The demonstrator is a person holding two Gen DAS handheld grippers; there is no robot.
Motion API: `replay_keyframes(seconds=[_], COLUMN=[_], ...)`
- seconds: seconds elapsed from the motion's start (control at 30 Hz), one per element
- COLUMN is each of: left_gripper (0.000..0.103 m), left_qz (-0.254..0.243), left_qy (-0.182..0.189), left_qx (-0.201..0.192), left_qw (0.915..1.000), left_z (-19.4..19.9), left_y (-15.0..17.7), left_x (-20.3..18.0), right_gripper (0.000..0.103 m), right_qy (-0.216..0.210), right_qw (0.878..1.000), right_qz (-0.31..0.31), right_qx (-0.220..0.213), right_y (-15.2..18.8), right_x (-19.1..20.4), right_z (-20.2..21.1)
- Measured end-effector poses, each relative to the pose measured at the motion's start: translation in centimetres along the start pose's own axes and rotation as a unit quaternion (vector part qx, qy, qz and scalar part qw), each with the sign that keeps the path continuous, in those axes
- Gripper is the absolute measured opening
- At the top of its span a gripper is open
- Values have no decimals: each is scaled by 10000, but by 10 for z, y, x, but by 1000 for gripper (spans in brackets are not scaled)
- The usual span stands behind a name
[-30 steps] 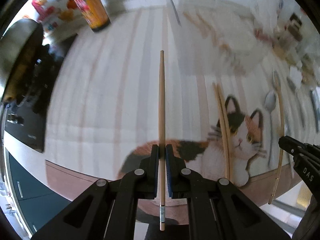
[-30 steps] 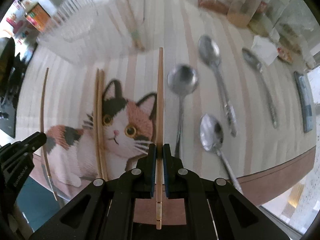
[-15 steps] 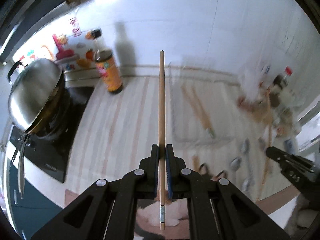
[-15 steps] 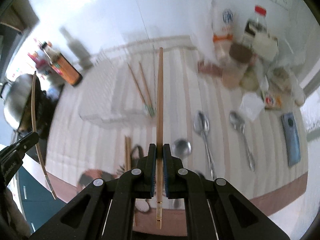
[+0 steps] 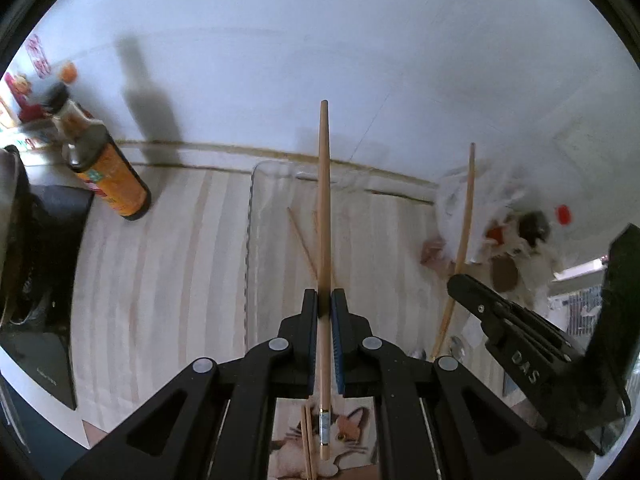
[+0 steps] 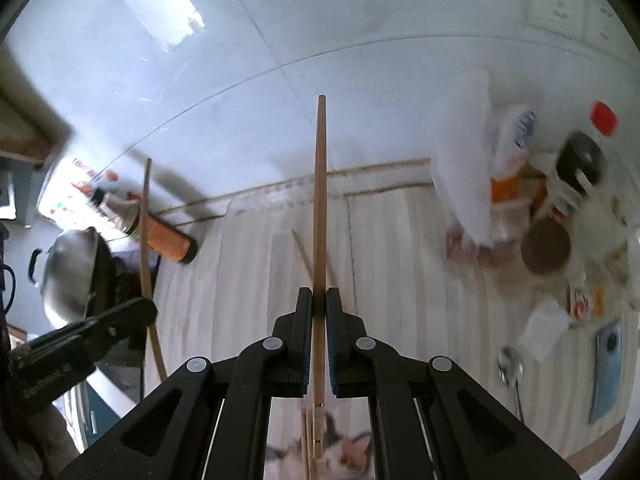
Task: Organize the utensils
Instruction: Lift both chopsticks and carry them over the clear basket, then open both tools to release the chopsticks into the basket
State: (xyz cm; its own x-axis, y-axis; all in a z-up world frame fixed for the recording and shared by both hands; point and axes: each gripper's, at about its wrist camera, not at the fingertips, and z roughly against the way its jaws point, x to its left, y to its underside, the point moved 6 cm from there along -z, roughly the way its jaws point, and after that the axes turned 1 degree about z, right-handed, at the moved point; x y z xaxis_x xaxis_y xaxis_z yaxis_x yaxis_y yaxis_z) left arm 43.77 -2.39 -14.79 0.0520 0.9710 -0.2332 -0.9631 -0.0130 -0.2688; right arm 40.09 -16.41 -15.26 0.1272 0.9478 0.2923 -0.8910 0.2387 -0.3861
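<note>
Countertop below; right hand-held gripper (image 5: 460, 284) (marked "DAS") grips chopstick (image 5: 464, 232).

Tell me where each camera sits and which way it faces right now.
Left wrist: on the left gripper, facing the wall across the counter; its fingers clamp a chopstick; the right gripper shows at right.
Right wrist: on the right gripper, facing likewise, clamping another chopstick; left gripper at left.
Shared: orange bottle, clear tray.

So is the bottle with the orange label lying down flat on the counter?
No, the orange-labelled bottle stands upright on the counter by the wall.
</note>
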Motion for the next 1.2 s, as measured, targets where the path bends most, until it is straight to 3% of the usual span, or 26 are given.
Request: replay_keyframes(seconds=[0.3, 0.43, 0.5, 0.53, 0.6, 0.67, 0.7, 0.77, 0.87, 1.07, 1.2], left_gripper=[6, 7, 11, 15, 26, 53, 59, 81, 99, 103, 103], left_qz=[165, 98, 19, 6, -17, -16, 6, 61, 116, 101, 197], left_qy=[-274, -512, -727, -805, -998, -1196, -1276, -1423, -1473, -1597, -1902], left_qx=[757, 563, 341, 254, 18, -229, -394, -647, -871, -933, -672], left_qw=[9966, 9970, 9968, 9964, 9950, 9926, 9910, 9877, 9852, 9827, 9792], left_z=[-60, -52, -41, -37, -27, -15, -9, 1, 11, 8, -11], left_y=[-14, -16, -15, -14, -9, -2, 3, 13, 34, 86, 130], left_x=[14, 19, 23, 25, 32, 38, 42, 48, 55, 71, 92], right_gripper=[7, 10, 23, 32, 35, 37, 38, 47, 65, 66, 66], right_qy=[75, 74, 111, 140, 161, 212, 244, 346, 428, 588, 523], right_qw=[9967, 9923, 9922, 9925, 9932, 9941, 9948, 9959, 9977, 9981, 9979], right_qz=[1, -13, 13, 24, -5, -26, -13, 12, -10, -15, -114], right_qx=[802, 1238, 1245, 1212, 1153, 1060, 993, 840, 517, 204, 361], right_y=[-15, -4, 0, 1, 2, 4, 5, 9, 19, 63, 104], right_x=[1, -2, -4, -6, -9, -12, -14, -18, -24, -31, -27], right_z=[-88, -111, -110, -108, -102, -92, -86, -72, -48, -16, -18])
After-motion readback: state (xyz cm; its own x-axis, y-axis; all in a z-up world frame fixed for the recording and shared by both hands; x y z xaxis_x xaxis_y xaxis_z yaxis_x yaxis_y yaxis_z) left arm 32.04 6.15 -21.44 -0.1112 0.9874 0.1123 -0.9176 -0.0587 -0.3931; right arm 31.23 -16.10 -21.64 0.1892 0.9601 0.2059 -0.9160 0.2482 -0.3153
